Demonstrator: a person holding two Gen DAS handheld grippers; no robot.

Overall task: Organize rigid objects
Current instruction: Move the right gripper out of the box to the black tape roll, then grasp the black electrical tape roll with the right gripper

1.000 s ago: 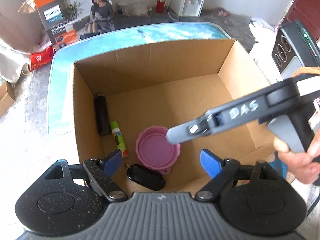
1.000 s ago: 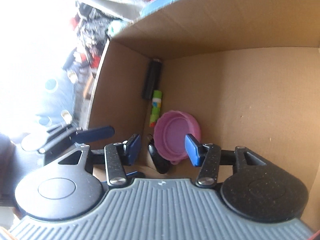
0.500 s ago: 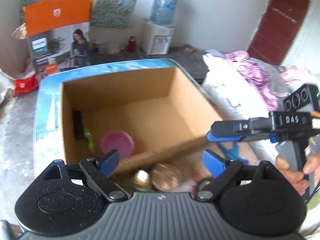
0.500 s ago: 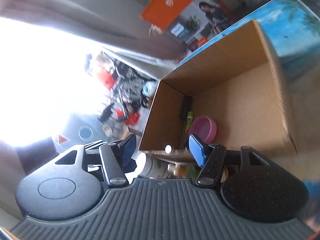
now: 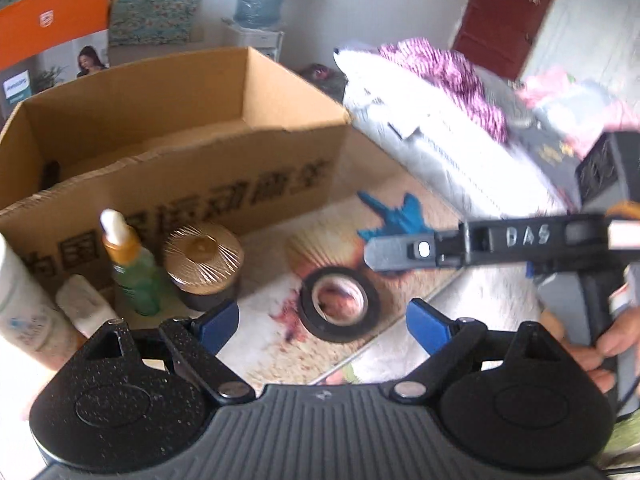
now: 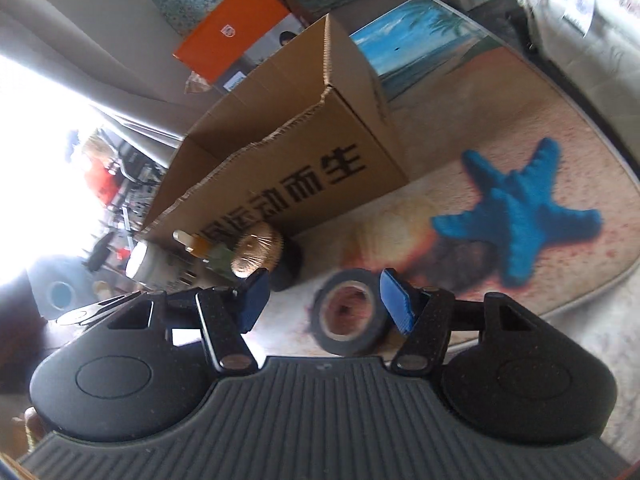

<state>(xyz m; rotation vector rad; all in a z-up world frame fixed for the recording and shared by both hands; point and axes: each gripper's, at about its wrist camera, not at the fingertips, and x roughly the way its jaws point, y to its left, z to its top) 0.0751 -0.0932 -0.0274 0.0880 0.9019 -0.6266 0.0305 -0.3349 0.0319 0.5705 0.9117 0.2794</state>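
Tape roll (image 5: 335, 305) flat on the desk (image 5: 404, 184), black, hollow core facing up, lying between and just ahead of the blue pads of both hand-held grippers.

Left hand-held gripper (image 5: 322, 324): jaws spread wide, empty, pads clear of the roll on both sides. Angled down at the desk.

Right hand-held gripper (image 6: 326, 300): jaws parted, nothing grasped. Tape roll (image 6: 350, 311) sits nearer its right pad; touching or just beside, can't tell. From the left wrist view the right hand-held gripper (image 5: 400, 248) comes in from the right, above and beyond the roll, with a hand (image 5: 604, 344) on its grip.

Left of the roll, ahead of the left hand-held gripper's left pad: dark jar with gold film-wrapped lid (image 5: 204, 264), green dropper bottle (image 5: 128, 268) upright beside it, small white tube (image 5: 86, 306) and big white bottle (image 5: 20, 300) further left, all close together.

Cardboard box (image 5: 180, 184) stands behind that cluster, open top, printed side facing the hand-held grippers; contents mostly hidden from here. Blue starfish print (image 6: 520, 208) on the desk surface, beyond the roll to the right.
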